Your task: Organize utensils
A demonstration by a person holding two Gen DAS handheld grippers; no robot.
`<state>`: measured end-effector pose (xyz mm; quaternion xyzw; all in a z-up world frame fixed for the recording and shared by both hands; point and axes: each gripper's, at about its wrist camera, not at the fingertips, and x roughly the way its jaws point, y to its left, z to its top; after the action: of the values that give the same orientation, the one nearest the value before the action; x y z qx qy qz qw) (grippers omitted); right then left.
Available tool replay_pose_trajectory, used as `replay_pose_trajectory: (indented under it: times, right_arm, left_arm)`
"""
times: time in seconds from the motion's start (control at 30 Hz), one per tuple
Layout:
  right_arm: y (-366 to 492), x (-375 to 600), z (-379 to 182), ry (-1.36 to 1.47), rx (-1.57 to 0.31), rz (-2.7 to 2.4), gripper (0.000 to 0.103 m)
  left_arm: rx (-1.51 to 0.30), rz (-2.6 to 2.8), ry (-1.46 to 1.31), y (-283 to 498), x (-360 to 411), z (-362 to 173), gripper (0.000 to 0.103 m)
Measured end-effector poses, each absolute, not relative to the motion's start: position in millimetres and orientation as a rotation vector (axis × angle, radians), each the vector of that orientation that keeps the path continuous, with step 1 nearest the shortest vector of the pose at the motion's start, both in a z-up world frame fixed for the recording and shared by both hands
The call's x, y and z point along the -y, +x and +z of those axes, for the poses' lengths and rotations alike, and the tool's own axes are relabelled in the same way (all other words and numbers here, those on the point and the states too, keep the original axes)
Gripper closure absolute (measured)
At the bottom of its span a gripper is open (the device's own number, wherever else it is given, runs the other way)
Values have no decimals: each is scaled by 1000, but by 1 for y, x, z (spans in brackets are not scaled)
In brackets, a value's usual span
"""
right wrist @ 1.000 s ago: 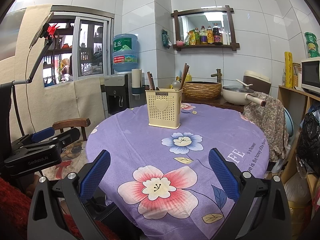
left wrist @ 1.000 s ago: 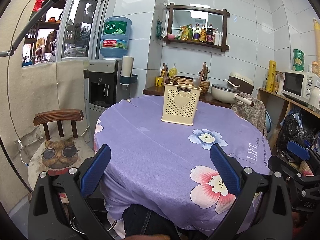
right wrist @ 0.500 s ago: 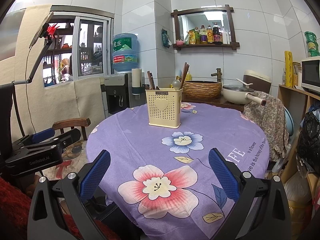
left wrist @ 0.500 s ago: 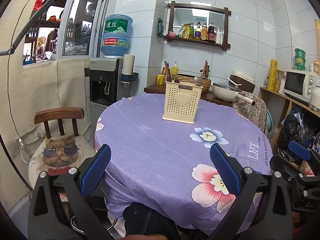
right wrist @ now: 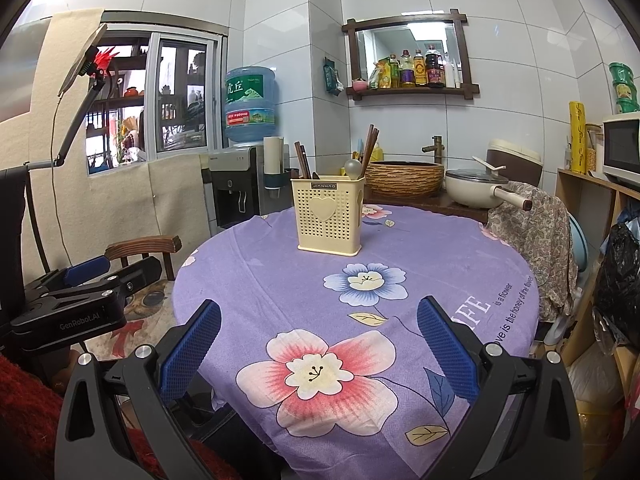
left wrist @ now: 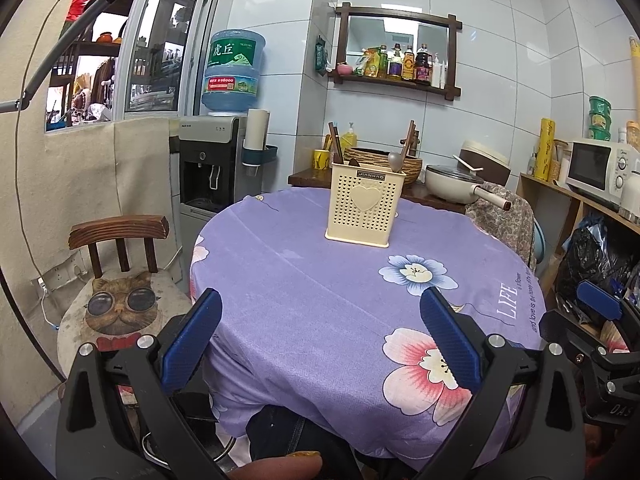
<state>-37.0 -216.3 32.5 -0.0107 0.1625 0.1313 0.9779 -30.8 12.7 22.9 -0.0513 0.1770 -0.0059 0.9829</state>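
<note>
1. Both grippers, left (left wrist: 320, 336) and right (right wrist: 318, 334), stay released with empty fingers; little has shifted.
2. Cream perforated plastic utensil holder (left wrist: 364, 208) stands far across the purple floral bench (left wrist: 312, 304), well beyond both grippers, with bare cloth between.

The holder (right wrist: 329, 217) hid the lower ends of the chopsticks (right wrist: 368, 147) and the spoon (right wrist: 352, 168), so its compartments couldn't be told. The near rim of the tabletop (left wrist: 360, 436) was cut by the bottom edge. Shelf bottle (right wrist: 418, 68) labels were too small to read.
</note>
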Motion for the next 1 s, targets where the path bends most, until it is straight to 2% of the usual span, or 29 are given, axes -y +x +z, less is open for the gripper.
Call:
replay_pose_trajectory:
  times: [1.0]
  right_arm:
    - [-37, 216, 32, -19, -332, 265, 6]
  left_arm:
    - [-348, -10, -102, -32, -12, 27, 6]
